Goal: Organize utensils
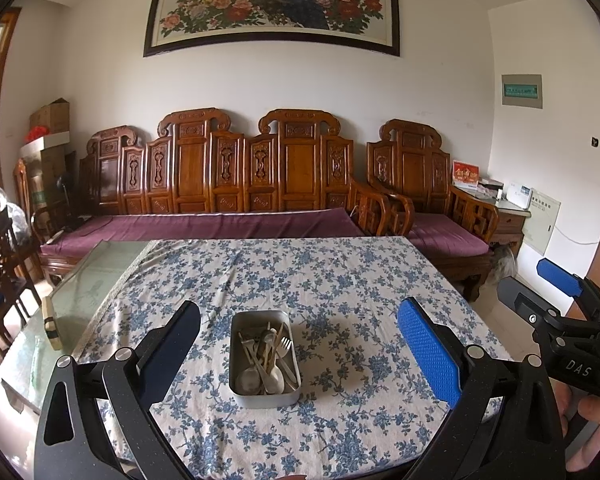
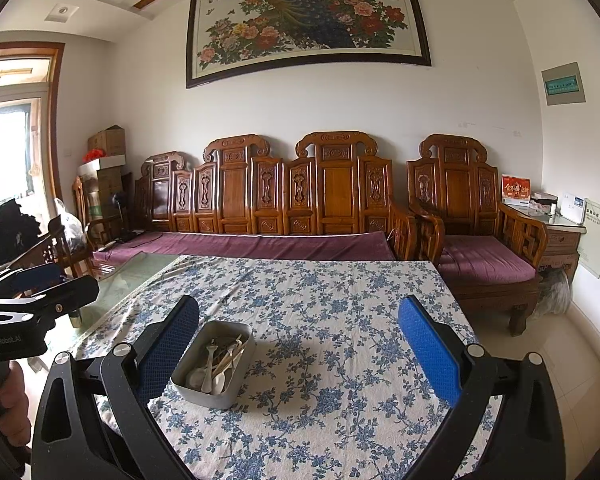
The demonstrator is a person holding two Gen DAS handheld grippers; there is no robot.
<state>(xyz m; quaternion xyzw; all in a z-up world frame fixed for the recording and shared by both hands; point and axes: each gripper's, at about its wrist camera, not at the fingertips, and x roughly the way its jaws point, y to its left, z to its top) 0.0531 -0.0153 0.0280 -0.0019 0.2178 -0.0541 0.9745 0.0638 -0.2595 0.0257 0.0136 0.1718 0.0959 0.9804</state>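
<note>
A grey metal tin [image 1: 236, 360] [image 2: 188, 390] stands on the floral tablecloth, filled with a jumble of utensils [image 1: 266, 354] [image 2: 220, 362]: white spoons, a plastic fork and pale chopsticks. My left gripper [image 1: 300, 322] hovers above the table with its blue-padded fingers wide open on either side of the tin, nothing between them. My right gripper [image 2: 298, 320] is also open and empty, held to the right of the tin. Each gripper shows at the edge of the other's view: the right one [image 1: 548, 280], the left one [image 2: 32, 280].
The table [image 1: 360, 280] carries a blue-flowered cloth; bare glass top [image 1: 88, 280] shows at the left with a small wooden block [image 1: 51, 322] on it. A carved wooden sofa [image 1: 228, 184] and armchair [image 1: 424, 184] stand behind the table. A hand [image 2: 10, 396] holds the left gripper's handle.
</note>
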